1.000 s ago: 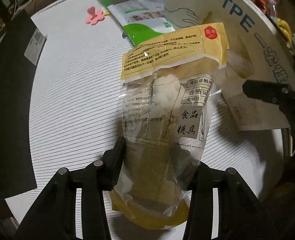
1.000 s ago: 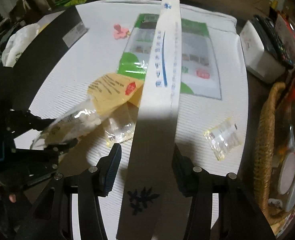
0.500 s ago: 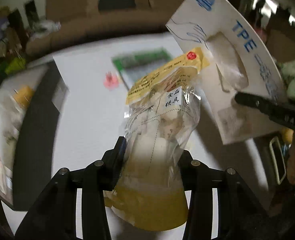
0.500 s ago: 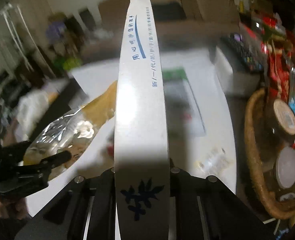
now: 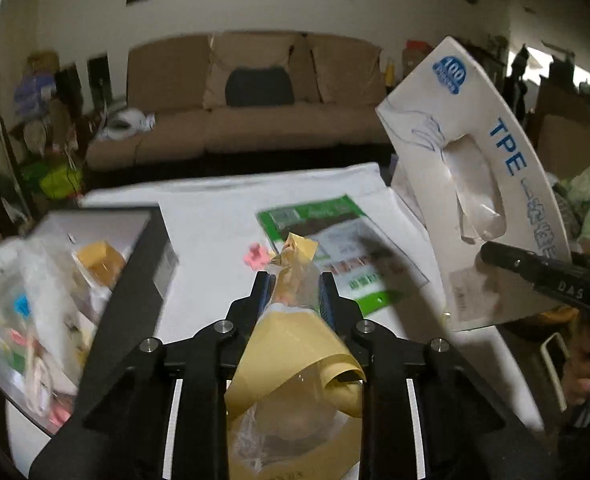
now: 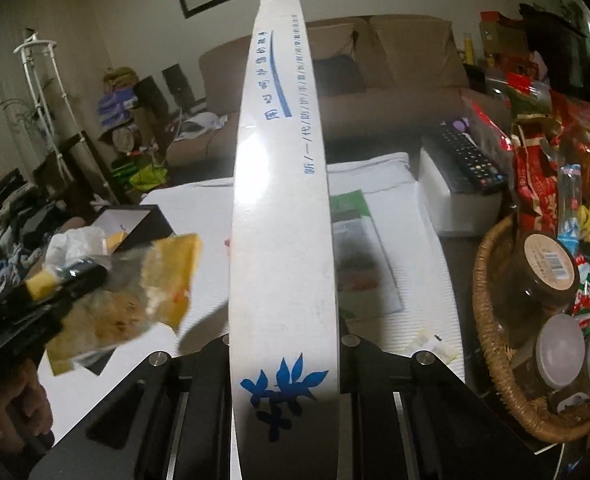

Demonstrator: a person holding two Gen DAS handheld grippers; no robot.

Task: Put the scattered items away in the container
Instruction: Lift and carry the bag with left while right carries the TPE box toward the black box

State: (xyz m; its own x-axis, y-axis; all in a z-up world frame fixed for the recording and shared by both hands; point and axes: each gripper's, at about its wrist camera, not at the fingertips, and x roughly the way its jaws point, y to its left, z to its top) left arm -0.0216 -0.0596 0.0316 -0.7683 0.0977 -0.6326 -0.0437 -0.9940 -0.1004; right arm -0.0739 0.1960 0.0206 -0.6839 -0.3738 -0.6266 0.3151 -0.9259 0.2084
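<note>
1. Your left claw [image 5: 294, 292] was closing, its jaws pinching the crinkly clear-and-yellow plastic packet [image 5: 295, 360] above the white counter [image 5: 215, 232].
2. Your right claw [image 6: 283, 360] was clamped on the long white cardboard glove box [image 6: 281, 200], also aloft.
3. The black open-topped container [image 5: 135, 280] at the left already held items.
4. A flat green-and-white pouch [image 5: 335, 240], a small pink piece [image 5: 255, 257] and a small clear wrapper [image 6: 431, 344] were left on the counter.

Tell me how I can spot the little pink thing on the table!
Find the white table in front of the brown sofa. A flat green and white packet lies on it, and a black box of odds and ends sits to the left. The small pink flower-shaped piece lies between them, beside the packet's near left edge; nothing else on the tabletop is pink.
</note>
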